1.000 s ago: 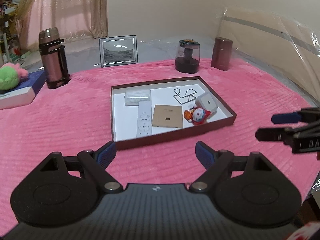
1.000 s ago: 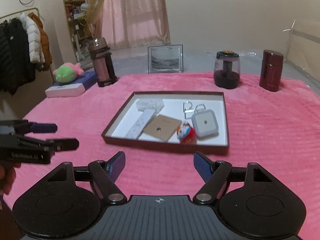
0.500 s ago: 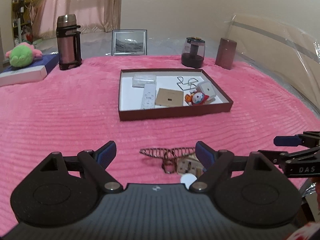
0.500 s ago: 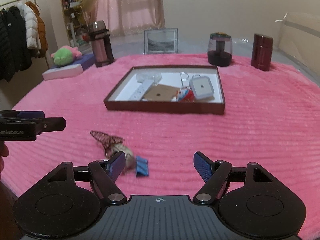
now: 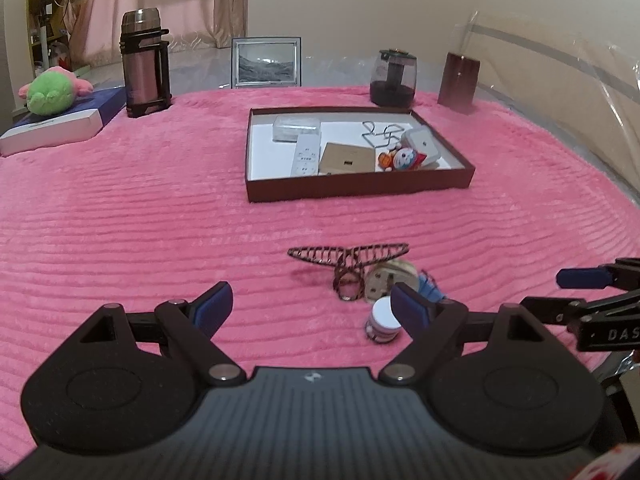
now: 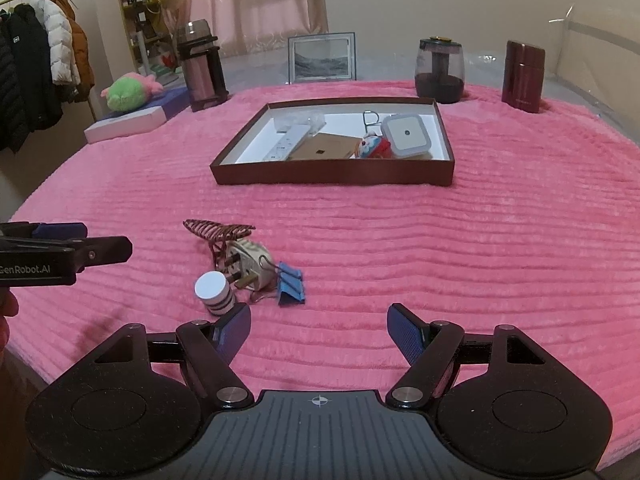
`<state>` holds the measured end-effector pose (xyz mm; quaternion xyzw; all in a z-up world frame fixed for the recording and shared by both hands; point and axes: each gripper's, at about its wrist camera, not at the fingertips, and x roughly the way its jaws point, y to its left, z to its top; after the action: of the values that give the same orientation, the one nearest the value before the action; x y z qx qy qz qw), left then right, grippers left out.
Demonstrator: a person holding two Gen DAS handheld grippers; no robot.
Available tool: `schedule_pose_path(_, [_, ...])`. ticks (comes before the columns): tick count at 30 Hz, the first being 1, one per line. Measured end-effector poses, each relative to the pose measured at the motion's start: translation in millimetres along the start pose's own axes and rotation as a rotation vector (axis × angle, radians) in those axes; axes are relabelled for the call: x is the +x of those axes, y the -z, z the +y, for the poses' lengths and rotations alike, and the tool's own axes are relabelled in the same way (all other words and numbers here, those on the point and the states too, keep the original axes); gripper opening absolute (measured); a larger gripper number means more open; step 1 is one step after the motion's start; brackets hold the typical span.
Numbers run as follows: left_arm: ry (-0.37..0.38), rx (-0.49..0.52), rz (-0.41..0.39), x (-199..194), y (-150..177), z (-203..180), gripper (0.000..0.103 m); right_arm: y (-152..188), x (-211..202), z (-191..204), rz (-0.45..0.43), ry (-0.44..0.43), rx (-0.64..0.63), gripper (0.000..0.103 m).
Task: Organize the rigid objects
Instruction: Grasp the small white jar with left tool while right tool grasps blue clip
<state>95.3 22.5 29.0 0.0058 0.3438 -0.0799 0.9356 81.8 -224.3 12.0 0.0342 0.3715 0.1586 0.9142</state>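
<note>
I hold both tools low over the near edge of the pink blanket (image 6: 500, 248), and neither has anything in it: my left gripper (image 5: 310, 306) has its blue pads spread wide, and my right gripper (image 6: 318, 326) is spread just as wide over bare blanket. I take it I am standing off like this to choose what to lift first.

The loose things lie in one tight heap near me. The brown hair claw (image 5: 348, 256) is at the far side of the heap, the cream plug (image 6: 248, 264) touches it, the blue binder clip (image 6: 291, 283) lies just right of the plug, and the small white-capped jar (image 6: 214, 292) lies tipped on its side nearest me. The brown tray (image 6: 332, 174) sits well beyond them, in the middle of the blanket, and already holds a white remote (image 5: 306, 155), a tan square card (image 5: 346, 159), a little toy figure (image 5: 402, 159), a white square box (image 6: 406, 135), a wire piece and a clear packet. So my reading is that the heap is what remains to go in.

The right view shows the heap plainly: plug pins, clip handles, jar stripes. In the left view my own right-hand pad covers most of the clip and part of the jar, so from there I could not say how they touch. The left view does show the claw's full span better, and how the tray's near left part is bare, probably the room to use.
</note>
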Motion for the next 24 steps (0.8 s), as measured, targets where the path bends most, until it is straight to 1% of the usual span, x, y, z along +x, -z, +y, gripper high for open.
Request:
schedule_pose_path(6, [0.006,0.020,0.014,6,9,0,0.083,9,2,0,-0.012,-0.004,0.000,0.072])
schedule_pose_path(13, [0.032,0.037,0.027,18,20,-8,0.083,15,11,2,-0.009,-0.013,-0.017,0.072])
schedule_pose_path(17, [0.058,0.054,0.034,27,25,-17,0.083,17,16,1,-0.012,-0.015,-0.034,0.072])
schedule_pose_path(23, [0.100,0.086,0.044,44,31,-30,0.079,19,28,-3,-0.006,-0.019,-0.039,0.072])
schedule_pose_path(24, [0.102,0.091,0.048,48,31,-33,0.076,19,30,-4,-0.005,-0.018,-0.038,0.072])
